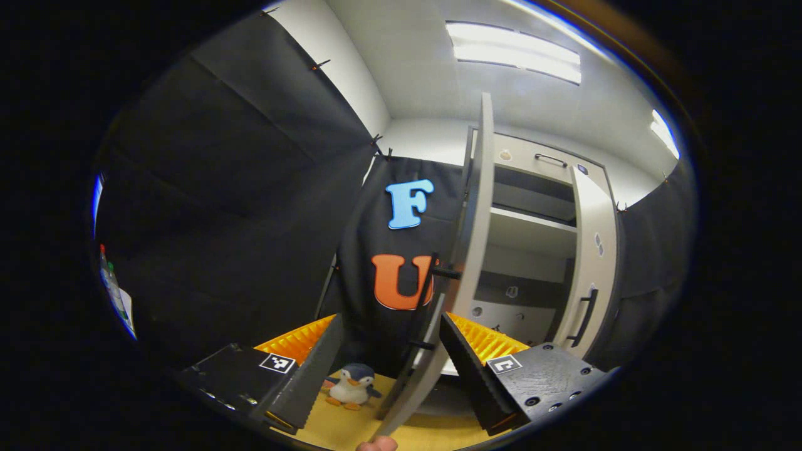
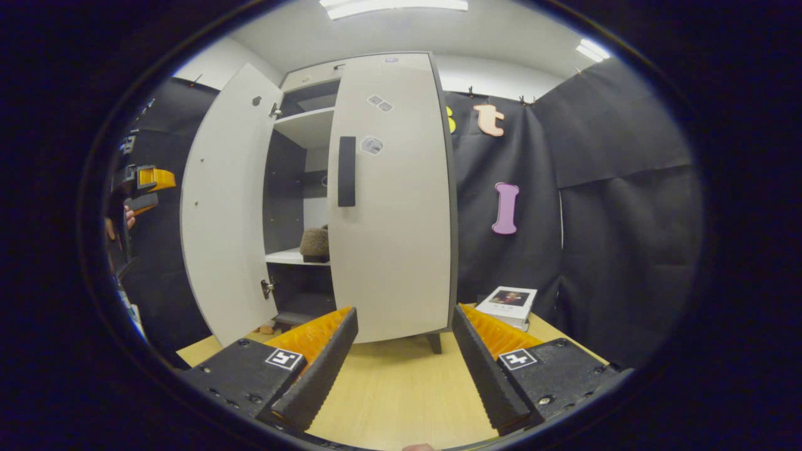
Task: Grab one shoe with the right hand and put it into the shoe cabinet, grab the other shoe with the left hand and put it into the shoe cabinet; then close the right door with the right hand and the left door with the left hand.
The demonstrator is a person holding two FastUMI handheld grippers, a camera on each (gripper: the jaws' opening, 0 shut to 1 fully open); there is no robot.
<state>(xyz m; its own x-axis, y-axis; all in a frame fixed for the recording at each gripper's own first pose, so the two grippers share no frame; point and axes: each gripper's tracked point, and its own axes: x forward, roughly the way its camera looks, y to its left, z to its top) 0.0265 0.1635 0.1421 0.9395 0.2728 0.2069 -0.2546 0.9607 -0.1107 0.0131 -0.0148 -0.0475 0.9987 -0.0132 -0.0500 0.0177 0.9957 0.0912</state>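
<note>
Left door (image 1: 467,250) edge between open left hand-held gripper (image 1: 391,369).

I can read no text from here: the book (image 2: 509,304) cover is too small to make out, and the stickers (image 2: 378,103) on the shoe cabinet's right door (image 2: 391,207) are blurred.

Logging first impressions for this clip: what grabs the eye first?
The tall pale shoe cabinet: in the right gripper view its right door looks nearly shut, its left door wide open, a furry shoe on the shelf. In the left gripper view, a toy penguin sits on the table.
</note>
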